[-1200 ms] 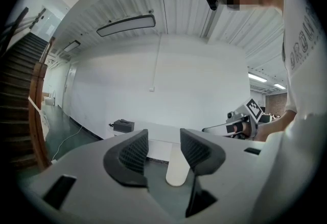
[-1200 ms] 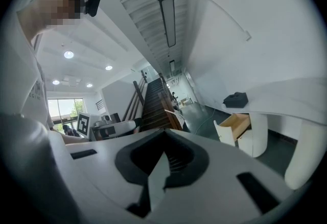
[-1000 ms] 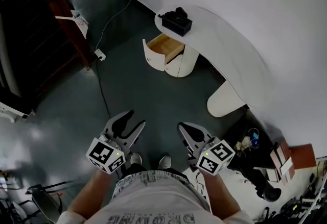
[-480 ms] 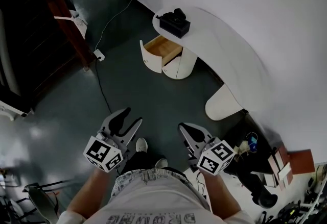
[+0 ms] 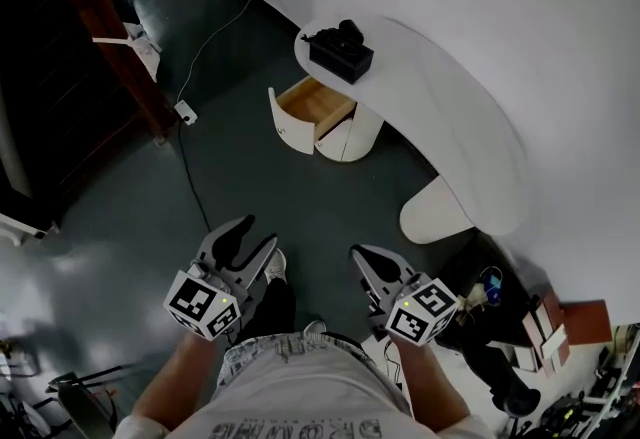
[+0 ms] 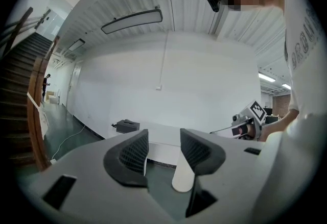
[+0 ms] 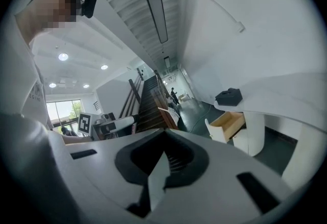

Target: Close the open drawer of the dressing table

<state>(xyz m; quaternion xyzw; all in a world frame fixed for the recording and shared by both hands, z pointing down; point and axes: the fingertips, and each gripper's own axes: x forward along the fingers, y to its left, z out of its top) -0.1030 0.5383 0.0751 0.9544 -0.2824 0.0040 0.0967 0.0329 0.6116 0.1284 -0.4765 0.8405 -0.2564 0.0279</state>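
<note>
Drawer [image 5: 312,107] — where, and pointing which way?
"Pulled out of the dressing table's [image 5: 450,117] end pedestal, below the black box [image 5: 341,52]; in the head view its length runs lower-left, white front leading."
"The grippers?"
"Well apart from it — left gripper [image 5: 255,237] spread, empty; right gripper [image 5: 363,255] pressed together."

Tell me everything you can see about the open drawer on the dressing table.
The drawer is pulled well out of the rounded white pedestal under one end of the dressing table, just below the black box that sits on top. Its front is a curved white panel. The inside looks like pale bare wood and appears empty. It sits level, hanging out over the dark floor, and nothing touches it apart from the pedestal.
</note>
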